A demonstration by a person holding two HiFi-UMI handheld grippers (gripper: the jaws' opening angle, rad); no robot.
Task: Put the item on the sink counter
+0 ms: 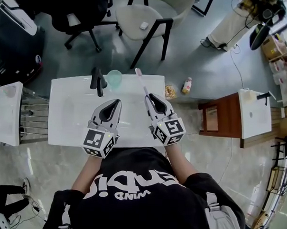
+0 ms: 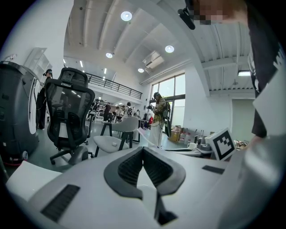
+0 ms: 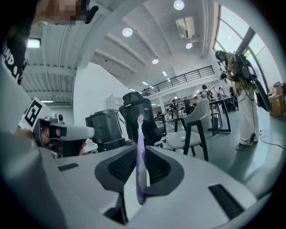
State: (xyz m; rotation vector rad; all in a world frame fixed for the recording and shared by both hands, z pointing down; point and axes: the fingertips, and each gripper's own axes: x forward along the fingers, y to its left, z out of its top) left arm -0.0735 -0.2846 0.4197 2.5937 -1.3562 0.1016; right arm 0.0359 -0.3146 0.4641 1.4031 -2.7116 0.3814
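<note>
A purple toothbrush [image 1: 141, 81] sticks out forward from my right gripper [image 1: 148, 97], which is shut on its handle, over the white sink counter [image 1: 67, 120]. In the right gripper view the toothbrush [image 3: 140, 152] stands upright between the closed jaws of the right gripper [image 3: 139, 150]. My left gripper [image 1: 117, 102] hovers beside it over the counter, shut with nothing in it. The left gripper view shows the left gripper [image 2: 143, 151] with its jaws pressed together. A black faucet [image 1: 97, 80] and a teal cup [image 1: 114, 78] stand at the counter's far edge.
Beyond the counter stand a beige chair [image 1: 140, 19] and a black office chair [image 1: 77, 11]. A small bottle [image 1: 187, 84] and a snack bag [image 1: 170, 91] lie on the floor. A wooden stand [image 1: 219, 117] with another white basin [image 1: 254, 113] is at the right, a metal rack [image 1: 34, 118] at the left.
</note>
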